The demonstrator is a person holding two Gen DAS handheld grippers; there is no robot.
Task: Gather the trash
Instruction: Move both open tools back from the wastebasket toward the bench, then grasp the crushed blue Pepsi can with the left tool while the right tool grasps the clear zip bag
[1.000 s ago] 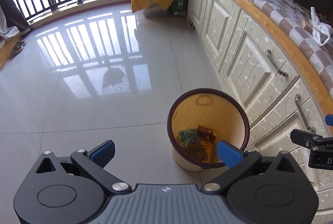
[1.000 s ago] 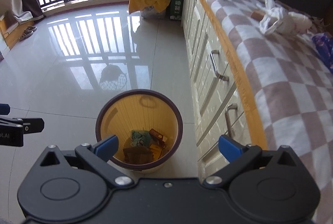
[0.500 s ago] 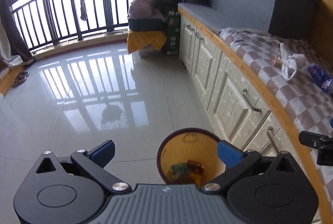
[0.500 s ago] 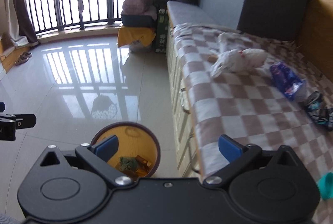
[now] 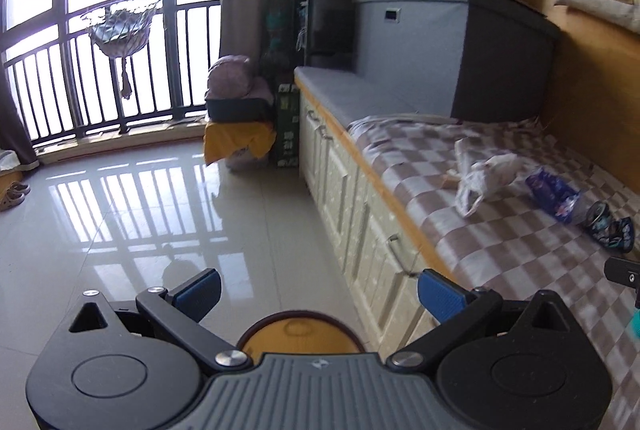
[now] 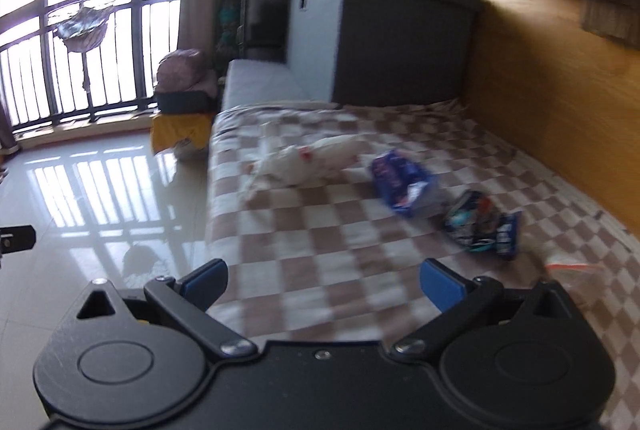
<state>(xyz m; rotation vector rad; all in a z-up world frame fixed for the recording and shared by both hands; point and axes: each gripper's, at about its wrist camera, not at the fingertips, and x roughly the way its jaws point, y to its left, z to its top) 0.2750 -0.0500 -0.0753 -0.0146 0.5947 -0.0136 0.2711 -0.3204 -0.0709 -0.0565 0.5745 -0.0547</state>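
Trash lies on the checkered cloth (image 6: pixel 320 250): a white plastic bag (image 6: pixel 316 160), a blue wrapper (image 6: pixel 402 182) and a dark crumpled wrapper (image 6: pixel 482 226). They also show in the left wrist view: the white bag (image 5: pixel 482 176), the blue wrapper (image 5: pixel 554 194), the dark wrapper (image 5: pixel 610 226). The yellow bin's rim (image 5: pixel 298 330) peeks just below my left gripper (image 5: pixel 318 292), which is open and empty. My right gripper (image 6: pixel 322 282) is open and empty above the cloth's near part, short of the trash.
White cabinet drawers with metal handles (image 5: pixel 360 214) run under the bench edge. A grey storage box (image 5: pixel 452 42) stands at the bench's far end. A wooden wall panel (image 6: pixel 560 102) bounds the right. A yellow-covered pile (image 5: pixel 238 138) sits on the glossy floor by the balcony railing.
Both grippers have risen and tilted up from over the bin toward the bench. The bin has dropped to the bottom of the left view and out of the right view; the trash is nearer.
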